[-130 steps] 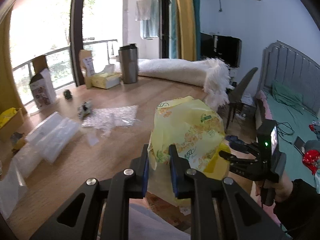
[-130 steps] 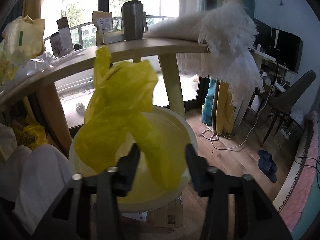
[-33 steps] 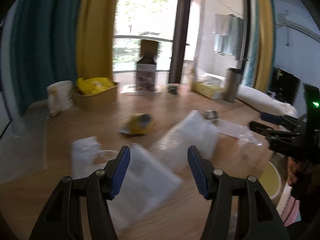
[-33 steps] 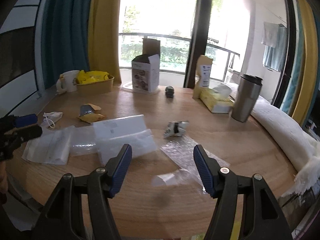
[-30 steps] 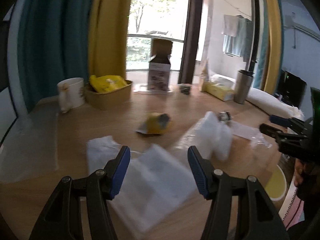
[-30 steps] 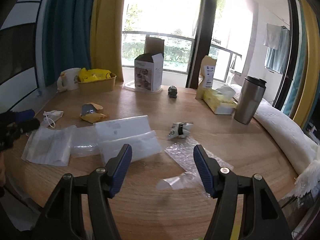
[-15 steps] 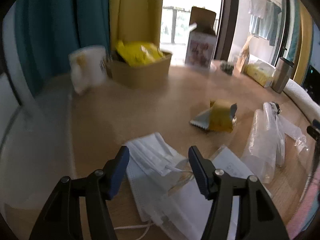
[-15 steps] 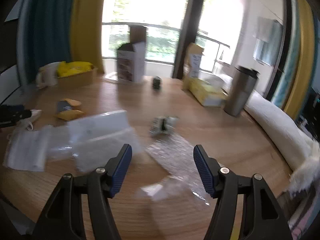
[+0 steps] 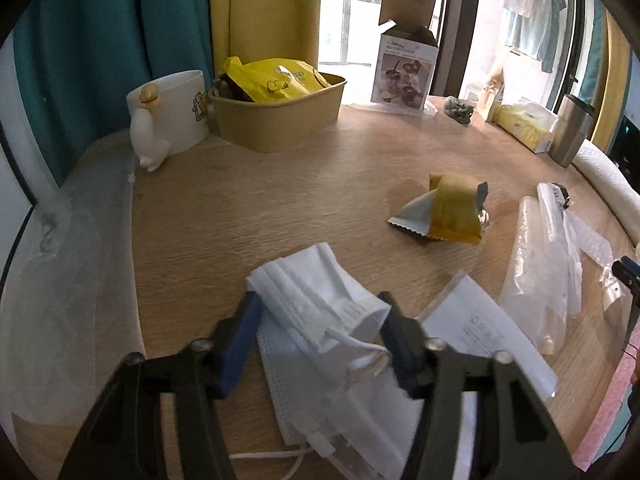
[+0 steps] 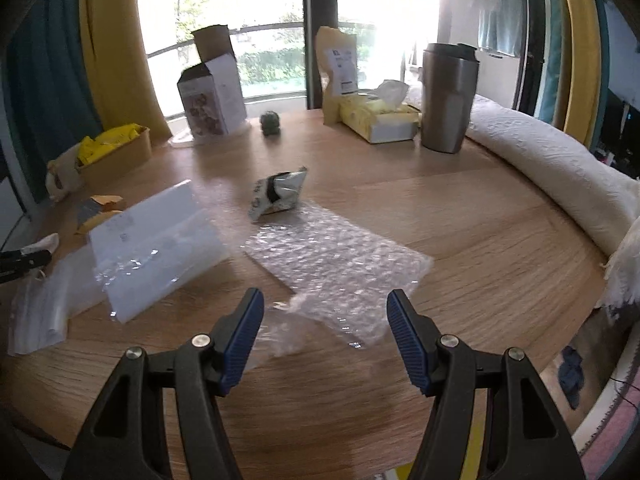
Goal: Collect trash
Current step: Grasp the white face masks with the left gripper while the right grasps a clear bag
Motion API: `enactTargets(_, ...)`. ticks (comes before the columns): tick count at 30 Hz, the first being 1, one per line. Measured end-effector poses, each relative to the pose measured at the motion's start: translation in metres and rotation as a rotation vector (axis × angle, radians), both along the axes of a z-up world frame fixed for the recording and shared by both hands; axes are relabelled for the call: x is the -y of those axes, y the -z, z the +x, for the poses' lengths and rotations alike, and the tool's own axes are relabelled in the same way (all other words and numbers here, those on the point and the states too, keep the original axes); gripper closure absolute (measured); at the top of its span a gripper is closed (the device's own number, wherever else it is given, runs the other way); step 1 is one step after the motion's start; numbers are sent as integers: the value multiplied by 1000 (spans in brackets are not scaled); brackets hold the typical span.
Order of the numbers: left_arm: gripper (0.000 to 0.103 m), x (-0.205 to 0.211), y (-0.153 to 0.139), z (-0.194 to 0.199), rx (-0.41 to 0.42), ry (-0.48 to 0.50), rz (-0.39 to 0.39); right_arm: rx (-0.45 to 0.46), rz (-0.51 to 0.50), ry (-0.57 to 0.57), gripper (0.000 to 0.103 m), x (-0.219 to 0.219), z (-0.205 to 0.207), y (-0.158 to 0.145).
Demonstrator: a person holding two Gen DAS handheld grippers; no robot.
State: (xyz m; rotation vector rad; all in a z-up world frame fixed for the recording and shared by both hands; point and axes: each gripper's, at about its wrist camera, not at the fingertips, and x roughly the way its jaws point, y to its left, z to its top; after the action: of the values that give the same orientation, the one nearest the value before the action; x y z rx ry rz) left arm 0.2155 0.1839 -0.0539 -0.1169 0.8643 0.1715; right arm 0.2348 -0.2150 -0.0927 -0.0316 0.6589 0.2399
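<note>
The left tongs (image 9: 320,332) stand wide apart low over the wooden bench (image 9: 248,208), their blue pads on either side of a crumpled white face mask (image 9: 316,300) that lies at 6 o'clock in the left wrist view. Whether the pads touch the mask cannot be told; the jaws are not closed on it. A second, flatter mask (image 9: 320,400) lies under and just behind the first, its ear loop trailing toward the bench edge. At 3 o'clock from the masks lies a white printed sheet in a clear sleeve (image 9: 484,336), and beyond it a bundle of clear plastic bags (image 9: 540,264). A yellow snack wrapper (image 9: 452,216) sits toward 1 o'clock, well apart from the masks. At 11 o'clock a white duck mug (image 9: 172,112) stands just beside a kraft paper bowl (image 9: 280,116) holding a yellow packet. An open printed carton (image 9: 406,76) stands at 12 o'clock.

The right tongs (image 10: 322,336) are also spread wide and hold nothing, hovering over a sheet of bubble wrap (image 10: 336,256) at 12 o'clock from them. A small black-and-white wrapper (image 10: 278,194) touches the sheet's far corner. A white padded envelope (image 10: 160,248) lies at 10 o'clock. A steel tumbler (image 10: 448,96) stands beside a yellow tissue box (image 10: 380,120) at 1 o'clock.
</note>
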Motion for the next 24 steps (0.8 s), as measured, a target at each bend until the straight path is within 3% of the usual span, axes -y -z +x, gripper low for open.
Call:
enactTargets(2,76,0,0,-1,-8,-8,11,1,-1,-24,41,-4,-3,2)
enactTargets(5,86,-1,-1,-4,7,-9,11,4,-26,-42,41,-9,-7,5)
enactTargets(9,94,-2,-8,-13,42,-24,4,-13,-37,-50,41,-12,-10,11)
enactTargets(13,94,0,-24,-26,109,-30,7,15,-96,-83,48,-18,-21,16)
enactTargets(15,94,1,-30,-31,133,-35,14,17,-94,-107,59,-21,-25,15)
enactTargets(16,94,0,-34,-33,143,-38,12,20,-100,-119,70,-22,-27,15)
enactTargets(24,95,10,-70,-51,259,-44,45,121,-86,-176,72,-28,-54,-7)
